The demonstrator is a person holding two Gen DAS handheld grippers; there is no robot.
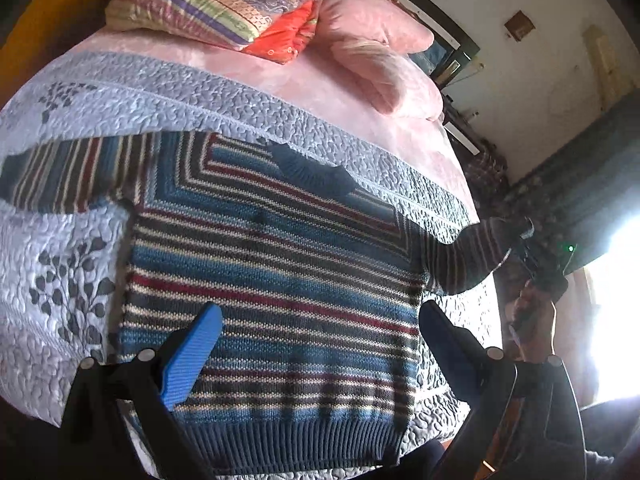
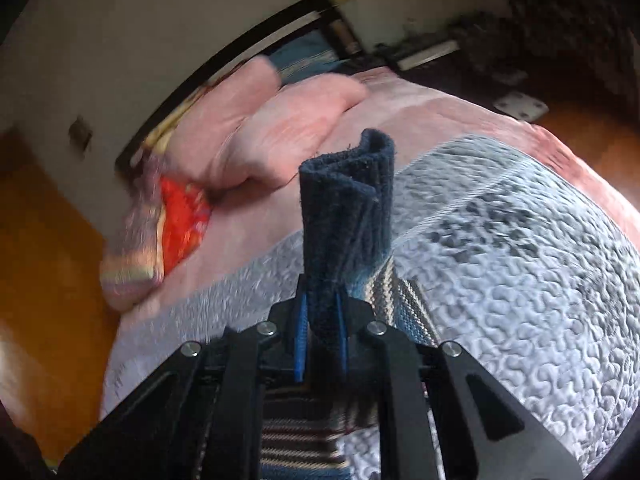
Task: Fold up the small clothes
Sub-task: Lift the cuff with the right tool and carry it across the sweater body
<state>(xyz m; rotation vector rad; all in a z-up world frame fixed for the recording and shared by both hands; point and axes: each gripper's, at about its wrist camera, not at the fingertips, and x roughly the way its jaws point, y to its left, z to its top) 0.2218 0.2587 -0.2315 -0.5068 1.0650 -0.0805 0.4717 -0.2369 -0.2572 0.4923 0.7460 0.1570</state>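
A small striped knit sweater (image 1: 272, 280) in blue, grey, red and cream lies flat on a pale quilted bedspread (image 1: 60, 280). Its left sleeve (image 1: 68, 176) stretches out to the left. My left gripper (image 1: 320, 344) hovers open above the sweater's lower half, blue fingers (image 1: 192, 356) wide apart. The right sleeve (image 1: 468, 256) is lifted off the bed at the right edge, held by my right gripper (image 1: 532, 252) in a person's hand. In the right wrist view my right gripper (image 2: 322, 332) is shut on the sleeve's dark blue cuff (image 2: 346, 200), which sticks up between the fingers.
A pink blanket (image 1: 360, 92) and pink pillows (image 1: 372, 32) cover the far half of the bed, with a striped pillow (image 1: 188, 4) and red cloth (image 1: 288, 36). A dark headboard (image 1: 436, 12) and white wall stand behind. Bright window light glares at the right.
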